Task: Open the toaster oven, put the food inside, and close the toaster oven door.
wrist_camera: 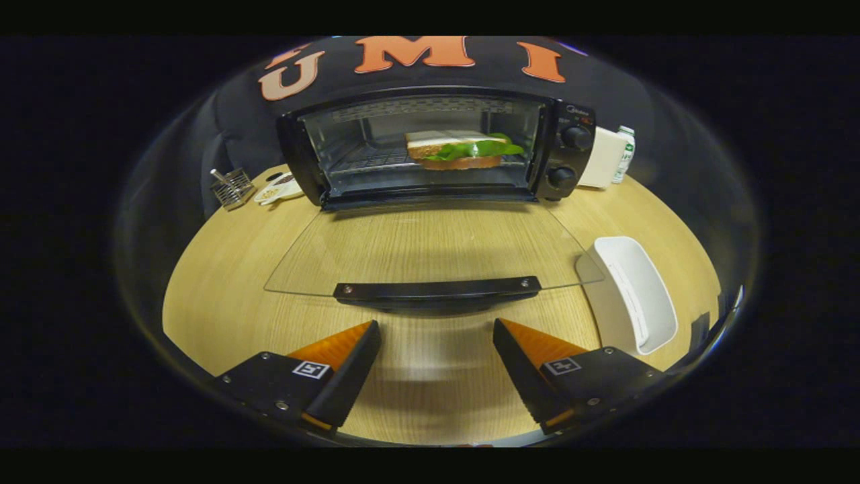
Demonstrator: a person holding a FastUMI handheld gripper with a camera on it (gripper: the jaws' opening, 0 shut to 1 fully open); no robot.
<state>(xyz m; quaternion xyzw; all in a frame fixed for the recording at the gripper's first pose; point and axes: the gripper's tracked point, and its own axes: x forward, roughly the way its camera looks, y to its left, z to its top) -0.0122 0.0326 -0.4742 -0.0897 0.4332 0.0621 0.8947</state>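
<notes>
**Sandwich on the rack, glass door down, fingers spread and empty**

A pale wood-grain tabletop (222,269) is seen in front of a black cloth wall. At the back of it a black toaster oven (437,148) is set, facing the gripper. Its glass door (430,249) is folded fully down and lies flat out over the table towards the camera, with the black door handle (437,290) along its near edge. Inside the lit cavity a sandwich (460,149) is seen resting on the wire rack (376,158): sliced bread with green leaves showing between the slices, placed towards the cavity's right half. Two black knobs (576,138) are mounted one above the other on the oven's right-hand panel.

The gripper (437,336) is held low over the table, just short of the door handle. Its fingers are spread wide apart, nothing is gripped between them, and bare tabletop is seen in the gap. The handle lies just ahead of the fingertips, apart from them.

A white rectangular tray (638,296) is set on the table to the right, beside the door's right corner. A small wire basket (232,188) and a white dish (279,190) are placed left of the oven. A white box (601,158) and a bottle with a green label (625,153) are set just behind the oven's right side.
</notes>
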